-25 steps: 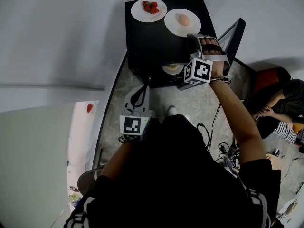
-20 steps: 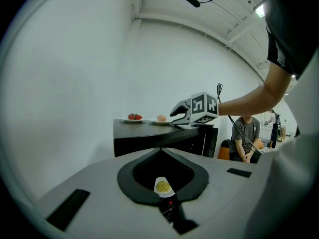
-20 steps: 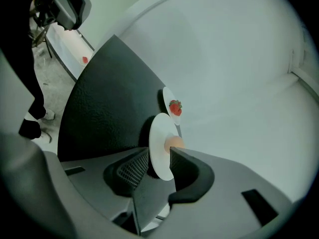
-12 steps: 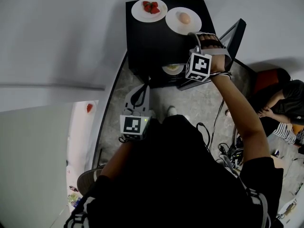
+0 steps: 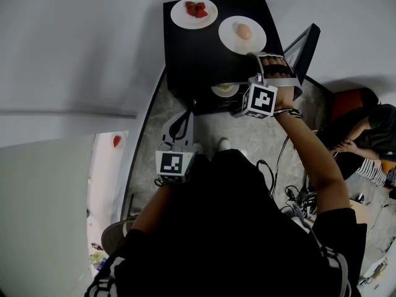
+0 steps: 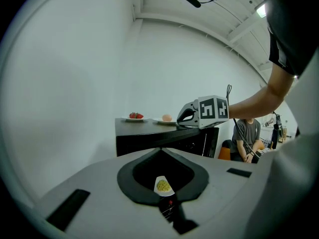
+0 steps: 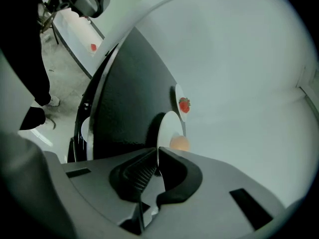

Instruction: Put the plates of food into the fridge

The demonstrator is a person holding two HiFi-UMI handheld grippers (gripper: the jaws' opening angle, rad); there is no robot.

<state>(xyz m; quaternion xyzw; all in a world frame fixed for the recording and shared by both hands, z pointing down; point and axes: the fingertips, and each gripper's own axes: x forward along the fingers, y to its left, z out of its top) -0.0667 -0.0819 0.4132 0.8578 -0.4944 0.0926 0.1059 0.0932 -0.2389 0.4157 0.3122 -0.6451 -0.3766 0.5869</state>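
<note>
The right tool [image 7: 155, 153] has just been closing and pinches the near rim of the egg plate [image 5: 230, 39]. That plate is at the right front of the black fridge [image 5: 192, 54] top, beside the strawberry plate [image 5: 183, 16]. Gripping the edge keeps the egg [image 5: 244, 31] untouched and, I judge, allows a level lift. The fridge door [image 5: 307, 44] stands open, with a plate of yellow food [image 5: 224, 90] on the shelf inside, so the way in looks ready. The left tool [image 6: 160, 150], jaws together on nothing, hangs low before the fridge, well clear of the working hand.
</note>
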